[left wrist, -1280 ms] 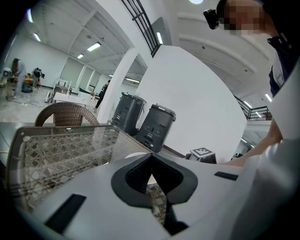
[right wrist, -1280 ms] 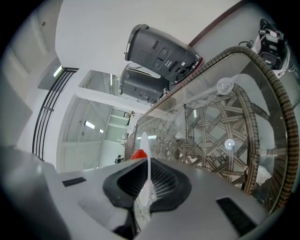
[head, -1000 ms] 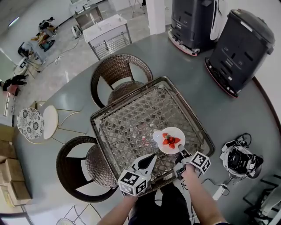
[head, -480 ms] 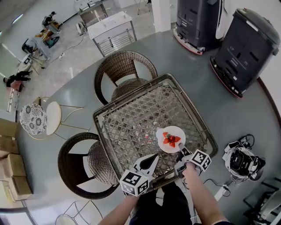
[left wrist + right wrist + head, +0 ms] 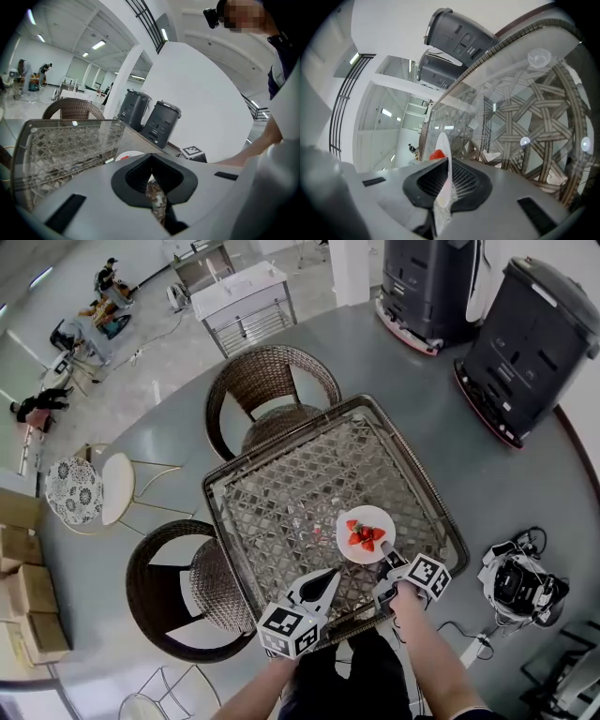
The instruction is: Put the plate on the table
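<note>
— Where is the plate?

— The white plate (image 5: 367,523) is over the glass-topped wicker surface (image 5: 281,486), and red strawberries (image 5: 364,538) lie on it. Whether the plate's underside touches the glass, I cannot tell.

— And the fingers?

— The right gripper (image 5: 387,560) has the plate by the rim nearest the person. In the right gripper view the plate (image 5: 442,146) shows edge-on, and its thin rim runs straight down between the two black fingers (image 5: 465,180), which are pressed onto it from both sides. A bit of the red fruit (image 5: 436,155) peeks out just past the fingers.

— The other one?

— The left gripper (image 5: 325,579) hangs near the plate, on the person's left of it and apart from it, over the same edge of the surface. In the left gripper view, the left gripper (image 5: 151,174) has its fingers drawn together to a narrow slit with nothing between them. The plate's white rim (image 5: 130,153) shows just beyond them.

— What lies further out?

— Beyond the plate, across the surface, stands a wicker chair (image 5: 272,390), and another wicker chair (image 5: 173,589) stands off to the plate's left. Two dark machines (image 5: 525,343) stand well apart from the plate, on the far right.
</note>
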### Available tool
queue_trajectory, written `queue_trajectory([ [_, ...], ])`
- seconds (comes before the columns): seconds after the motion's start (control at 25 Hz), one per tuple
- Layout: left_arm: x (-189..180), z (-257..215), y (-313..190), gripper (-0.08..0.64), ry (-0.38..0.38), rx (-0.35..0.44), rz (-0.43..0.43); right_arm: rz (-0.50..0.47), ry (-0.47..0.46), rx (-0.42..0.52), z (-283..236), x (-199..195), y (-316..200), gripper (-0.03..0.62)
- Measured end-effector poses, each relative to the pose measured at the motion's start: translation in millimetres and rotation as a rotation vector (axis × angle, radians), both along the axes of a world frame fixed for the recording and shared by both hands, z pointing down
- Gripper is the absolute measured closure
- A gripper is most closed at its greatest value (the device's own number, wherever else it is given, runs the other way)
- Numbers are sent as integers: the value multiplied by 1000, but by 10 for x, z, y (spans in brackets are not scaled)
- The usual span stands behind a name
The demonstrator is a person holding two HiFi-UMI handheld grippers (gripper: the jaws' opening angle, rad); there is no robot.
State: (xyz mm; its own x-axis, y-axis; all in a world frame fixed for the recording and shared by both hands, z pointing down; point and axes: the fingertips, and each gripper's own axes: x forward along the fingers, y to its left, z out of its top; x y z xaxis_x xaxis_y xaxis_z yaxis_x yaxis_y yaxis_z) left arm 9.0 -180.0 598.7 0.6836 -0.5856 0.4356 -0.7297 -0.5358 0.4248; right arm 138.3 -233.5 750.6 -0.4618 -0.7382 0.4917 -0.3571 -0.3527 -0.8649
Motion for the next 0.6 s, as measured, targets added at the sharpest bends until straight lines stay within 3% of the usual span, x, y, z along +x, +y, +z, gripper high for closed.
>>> queue_trajectory([
  [0.6, -30, 11, 59, 554, -5, -12, 1, -165, 371, -46, 38, 23, -90, 549],
])
